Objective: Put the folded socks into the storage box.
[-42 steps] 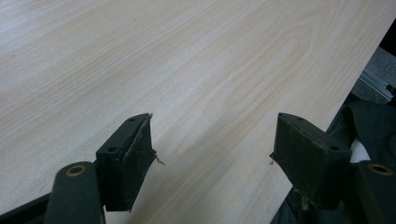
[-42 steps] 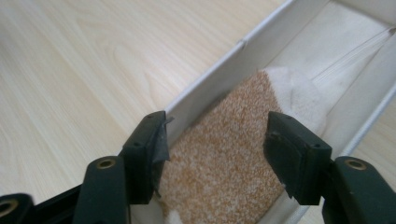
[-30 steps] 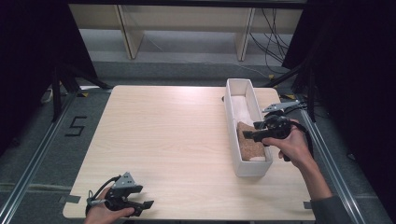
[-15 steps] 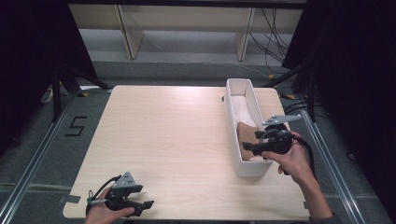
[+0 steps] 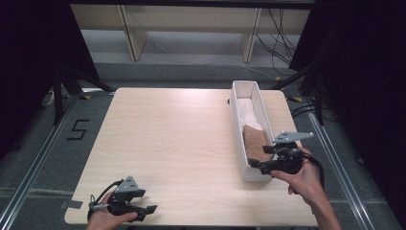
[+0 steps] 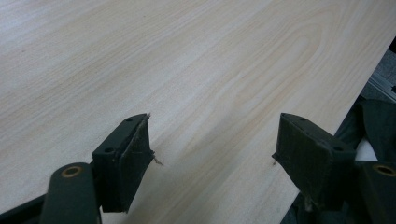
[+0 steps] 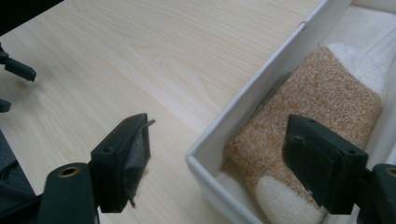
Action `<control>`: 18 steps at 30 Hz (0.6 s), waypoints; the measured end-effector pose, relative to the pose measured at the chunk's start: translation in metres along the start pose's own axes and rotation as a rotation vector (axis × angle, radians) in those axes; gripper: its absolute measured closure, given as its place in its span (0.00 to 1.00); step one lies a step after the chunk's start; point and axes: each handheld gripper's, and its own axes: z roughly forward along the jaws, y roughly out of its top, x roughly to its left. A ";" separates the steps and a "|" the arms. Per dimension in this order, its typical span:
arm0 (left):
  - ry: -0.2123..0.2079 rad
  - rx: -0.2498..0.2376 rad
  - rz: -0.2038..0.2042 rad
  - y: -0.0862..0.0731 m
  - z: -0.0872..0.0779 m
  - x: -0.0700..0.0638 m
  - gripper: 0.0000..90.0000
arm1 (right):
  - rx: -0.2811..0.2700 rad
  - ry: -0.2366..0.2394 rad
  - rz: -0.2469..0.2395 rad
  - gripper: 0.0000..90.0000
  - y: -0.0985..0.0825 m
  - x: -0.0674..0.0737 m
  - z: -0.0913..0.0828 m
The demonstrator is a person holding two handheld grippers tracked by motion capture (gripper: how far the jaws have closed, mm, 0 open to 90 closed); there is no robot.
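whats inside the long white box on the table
Inside the long white rectangular box lies a folded orange-brown speckled sock with cream toe, resting on a white cloth that continues toward the far end. Whatever lies beneath the sock is covered.

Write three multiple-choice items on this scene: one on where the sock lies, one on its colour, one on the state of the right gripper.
1. Where does the sock lie?
A. In the white box
B. On the bare table top
C. Between the left gripper's jaws

2. What colour is the sock's middle part?
A. Blue
B. Speckled orange-brown
C. Black

3. How do the right gripper's jaws stand?
A. Shut on the sock
B. Shut on the box wall
C. Open, holding nothing

Answers:
1. A: the right gripper view shows the sock inside the box's walls, at the near end of the box on the table.
2. B: the middle is speckled orange-brown, with off-white toe and heel.
3. C: its jaws have just been opening and stand wide apart, astride the box's corner, pressing on nothing.
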 end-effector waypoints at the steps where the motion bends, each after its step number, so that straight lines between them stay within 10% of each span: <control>1: -0.001 0.001 0.006 0.000 -0.001 0.000 0.28 | 0.011 0.013 0.028 0.26 -0.001 0.004 0.000; 18: 0.008 -0.004 0.001 -0.001 -0.001 0.001 0.28 | 0.039 0.039 0.013 0.25 -0.027 0.031 -0.005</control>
